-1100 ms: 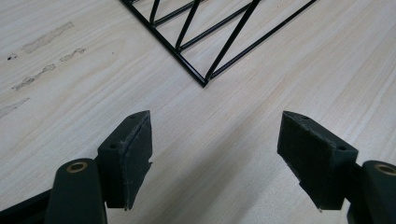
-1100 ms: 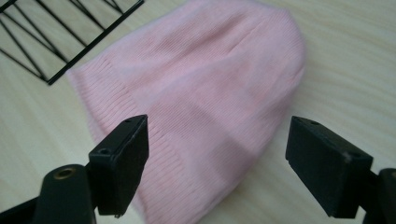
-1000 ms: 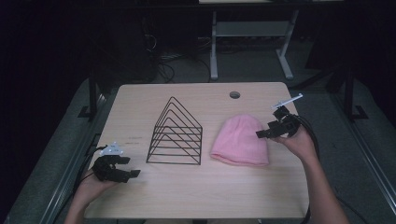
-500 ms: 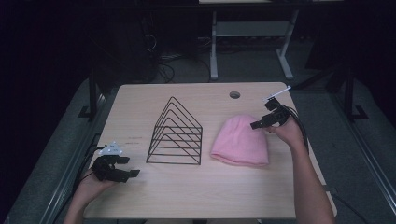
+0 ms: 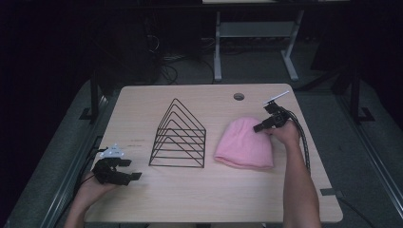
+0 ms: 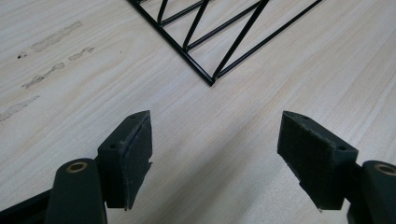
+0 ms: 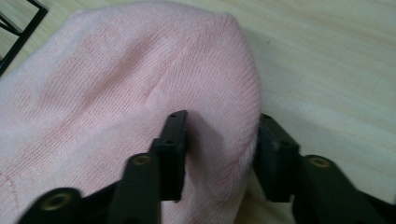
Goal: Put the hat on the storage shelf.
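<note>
Light wooden table (image 5: 214, 199), dark grey carpet floor (image 5: 342, 102), white metal frame (image 5: 252, 33) behind, dim room

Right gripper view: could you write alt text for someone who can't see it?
The right claw has just been closing its two black jaws on a fold at the edge of a pink knitted hat. The hat lies on a pale wooden table.

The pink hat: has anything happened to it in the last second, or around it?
The right gripper came down from the table's right edge onto the pink hat, and its jaws have just been closing, now pinching a fold at the hat's crown. The hat itself has not shifted. The left gripper, open, and the wire rack stayed put.
</note>
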A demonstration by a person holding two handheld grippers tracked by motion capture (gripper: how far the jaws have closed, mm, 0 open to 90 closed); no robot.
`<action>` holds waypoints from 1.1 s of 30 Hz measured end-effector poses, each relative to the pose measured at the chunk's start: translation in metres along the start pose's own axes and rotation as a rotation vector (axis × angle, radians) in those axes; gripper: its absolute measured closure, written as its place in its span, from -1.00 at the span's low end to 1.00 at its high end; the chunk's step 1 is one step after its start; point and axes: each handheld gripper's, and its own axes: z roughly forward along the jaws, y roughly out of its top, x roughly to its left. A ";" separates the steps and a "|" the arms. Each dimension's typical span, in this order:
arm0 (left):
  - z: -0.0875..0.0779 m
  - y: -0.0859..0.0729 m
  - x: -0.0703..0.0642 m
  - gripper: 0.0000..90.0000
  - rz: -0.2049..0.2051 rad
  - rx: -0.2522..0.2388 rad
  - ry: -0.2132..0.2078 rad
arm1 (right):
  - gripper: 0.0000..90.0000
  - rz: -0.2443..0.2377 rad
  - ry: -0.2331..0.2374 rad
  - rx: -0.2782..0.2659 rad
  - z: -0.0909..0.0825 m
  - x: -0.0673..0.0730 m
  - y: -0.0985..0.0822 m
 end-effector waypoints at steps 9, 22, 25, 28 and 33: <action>0.001 0.001 -0.001 -0.41 -0.004 -0.004 -0.001 | 0.75 0.007 0.096 -0.020 -0.005 -0.001 -0.008; 0.001 0.001 -0.001 -0.41 -0.001 -0.001 0.003 | 0.78 -0.055 0.147 -0.127 -0.043 0.012 -0.014; 0.000 0.001 -0.001 -0.41 0.003 -0.001 0.003 | 0.78 -0.077 0.158 -0.157 -0.055 0.019 -0.015; 0.000 0.001 -0.002 -0.41 0.002 0.000 0.001 | 0.78 -0.103 0.167 -0.181 -0.065 0.027 -0.017; 0.001 0.002 -0.003 -0.41 0.000 -0.002 -0.001 | 0.79 -0.174 0.181 -0.231 -0.088 0.045 -0.020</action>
